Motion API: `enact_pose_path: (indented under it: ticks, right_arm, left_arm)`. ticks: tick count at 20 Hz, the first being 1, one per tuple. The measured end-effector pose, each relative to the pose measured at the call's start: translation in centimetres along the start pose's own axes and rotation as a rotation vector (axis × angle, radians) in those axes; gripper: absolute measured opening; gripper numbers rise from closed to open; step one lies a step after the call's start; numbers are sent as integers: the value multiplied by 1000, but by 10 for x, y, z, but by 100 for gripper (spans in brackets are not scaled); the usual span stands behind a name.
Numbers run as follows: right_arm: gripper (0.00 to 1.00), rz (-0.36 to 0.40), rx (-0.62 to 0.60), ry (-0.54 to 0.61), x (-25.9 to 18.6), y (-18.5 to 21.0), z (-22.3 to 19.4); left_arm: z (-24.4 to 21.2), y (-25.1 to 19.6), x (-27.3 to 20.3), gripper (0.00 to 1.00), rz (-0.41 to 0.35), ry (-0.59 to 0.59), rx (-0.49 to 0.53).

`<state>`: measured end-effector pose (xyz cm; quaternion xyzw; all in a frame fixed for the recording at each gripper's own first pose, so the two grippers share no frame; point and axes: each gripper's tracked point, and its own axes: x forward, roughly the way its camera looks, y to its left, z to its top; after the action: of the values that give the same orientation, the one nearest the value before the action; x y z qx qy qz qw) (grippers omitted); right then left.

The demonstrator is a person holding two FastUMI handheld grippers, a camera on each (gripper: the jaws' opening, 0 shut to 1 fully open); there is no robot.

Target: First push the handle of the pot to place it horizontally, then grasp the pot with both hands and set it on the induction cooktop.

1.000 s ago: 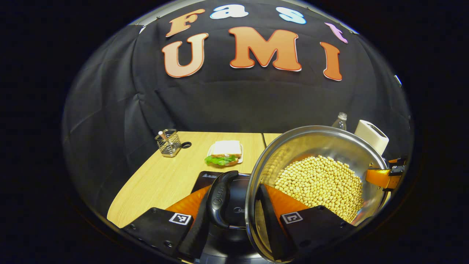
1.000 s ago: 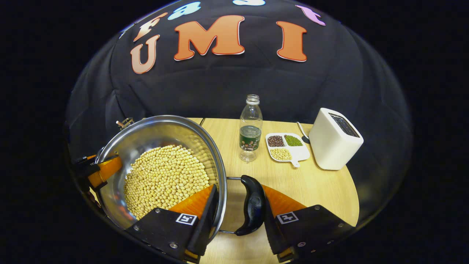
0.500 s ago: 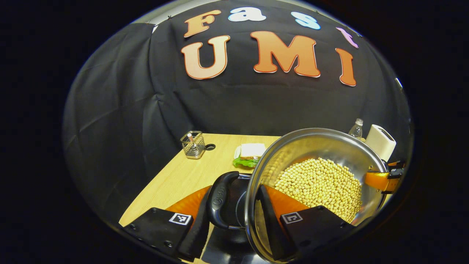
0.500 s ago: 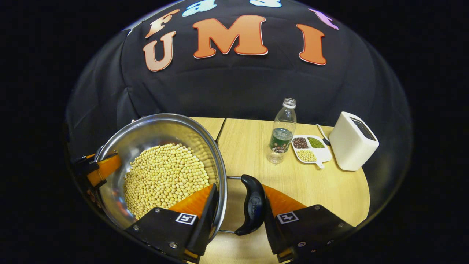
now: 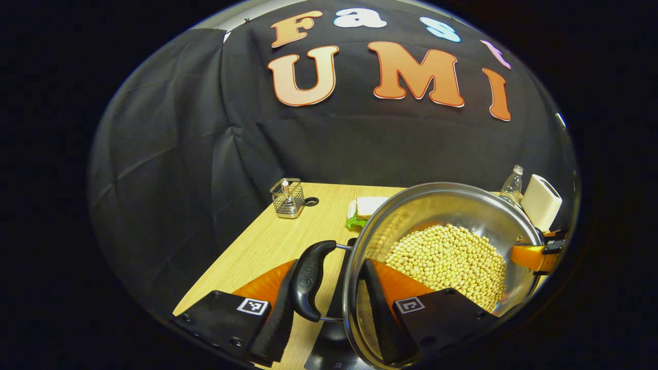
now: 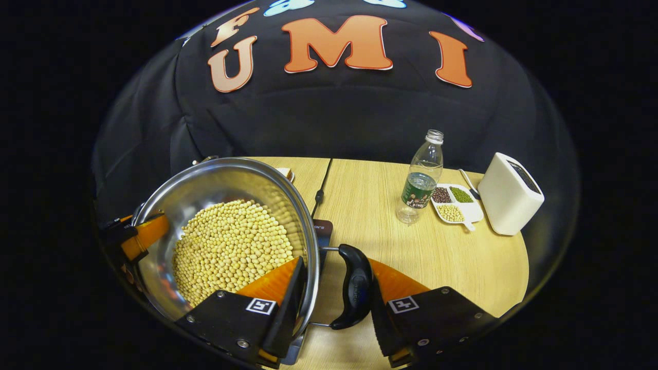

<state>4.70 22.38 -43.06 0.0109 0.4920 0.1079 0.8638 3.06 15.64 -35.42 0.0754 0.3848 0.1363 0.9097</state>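
Note:
A steel pot full of soybeans hangs between both grippers. My left gripper is shut on the pot: one finger lies outside the black side handle, the other inside the pot wall. My right gripper is shut on the opposite black handle and the rim in the same way. Each gripper also shows across the pot, the right gripper and the left gripper. Under the pot lies the black induction cooktop, whose corner sticks out beside the pot.
On the wooden table stand a wire basket and a sandwich plate behind the pot. A plastic bottle, a divided dish of beans and a white toaster stand at the right. A cable runs along the table seam.
Both grippers have carried the pot leftward. The things at the back have slid right in both views, and a corner of the cooktop now shows beside the pot in the right gripper view.

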Motion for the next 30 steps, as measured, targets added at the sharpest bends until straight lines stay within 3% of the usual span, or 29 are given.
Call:
enact_pose_path:
  ticks: [3,6,7,12,16,17,26,30]
  right_arm:
    - [65,2,-14,15,4,4,-3]
    - [61,3,-21,33,11,8,-5]
    - [65,3,-23,36,11,8,-6]
    - [65,0,-26,62,12,6,-4]
    - [62,-5,-34,80,7,4,0]
    - [65,-5,-33,84,7,5,0]
    - [65,-31,-20,94,-3,1,4]
    - [74,-21,-104,55,-14,5,12]
  left_arm:
    - [-3,-1,1,71,5,14,-13]
    - [-4,-2,2,75,8,34,-21]
    - [-4,-2,3,75,9,39,-23]
    - [-6,-3,4,78,11,57,-16]
    - [-5,-2,4,75,7,81,-18]
    - [-4,-2,5,72,7,86,-17]
    - [-3,-1,12,75,-29,103,-13]
    - [-5,2,13,79,-31,109,-25]
